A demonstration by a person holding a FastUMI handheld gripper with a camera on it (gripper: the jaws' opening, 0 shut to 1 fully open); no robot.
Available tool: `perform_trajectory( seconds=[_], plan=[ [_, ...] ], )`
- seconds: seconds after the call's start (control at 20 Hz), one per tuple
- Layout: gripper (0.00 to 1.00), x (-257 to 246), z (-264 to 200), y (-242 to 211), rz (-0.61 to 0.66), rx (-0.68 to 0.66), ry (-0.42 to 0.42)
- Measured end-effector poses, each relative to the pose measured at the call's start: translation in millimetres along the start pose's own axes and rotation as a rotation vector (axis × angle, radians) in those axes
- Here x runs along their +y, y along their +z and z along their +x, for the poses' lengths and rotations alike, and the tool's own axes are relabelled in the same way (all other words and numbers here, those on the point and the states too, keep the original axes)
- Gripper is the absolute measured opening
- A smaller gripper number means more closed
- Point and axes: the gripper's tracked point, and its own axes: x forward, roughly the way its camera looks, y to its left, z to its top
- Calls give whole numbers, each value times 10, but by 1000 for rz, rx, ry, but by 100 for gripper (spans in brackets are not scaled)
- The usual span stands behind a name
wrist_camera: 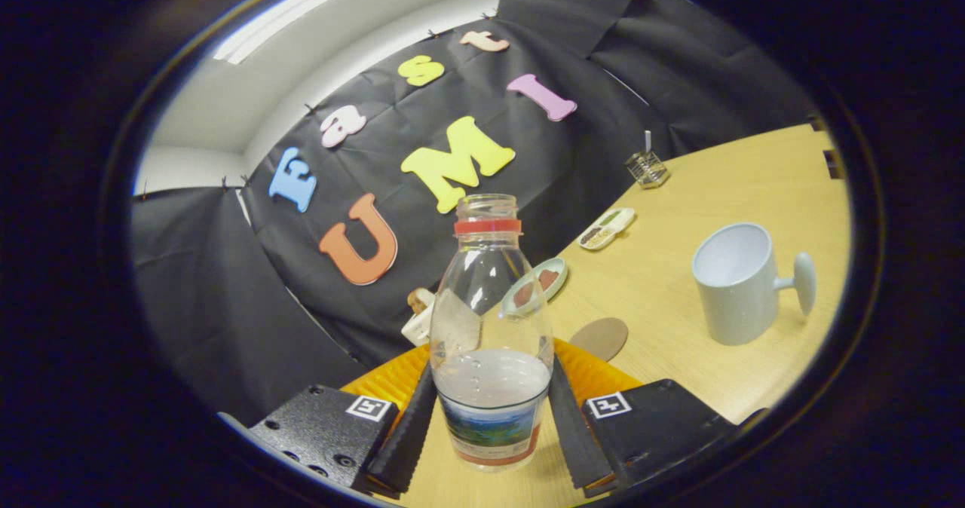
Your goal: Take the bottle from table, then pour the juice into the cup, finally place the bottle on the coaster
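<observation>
Clamped between both fingers of the claw [491, 417], the uncapped bottle [490, 327] should travel upright and slowly toward the cup [735, 282], tipping only above its mouth.

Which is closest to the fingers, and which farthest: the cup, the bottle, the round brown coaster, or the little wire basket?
1. Bottle: between the fingers, gripped.
2. Coaster: just beyond, slightly right.
3. Cup: farther right, on the table.
4. Wire basket: by the back wall.
</observation>
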Motion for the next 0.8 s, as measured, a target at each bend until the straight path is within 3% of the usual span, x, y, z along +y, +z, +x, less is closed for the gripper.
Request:
perform_trajectory(
  seconds=[0.1,0.25,0.5,0.8],
  plan=[
    [79,-41,-28,29,88,11,-12],
    [78,35,-39,133,241,11,40],
    [78,-1,-48,240,318,18,63],
    [78,-30,66,441,503,17,95]
  ],
)
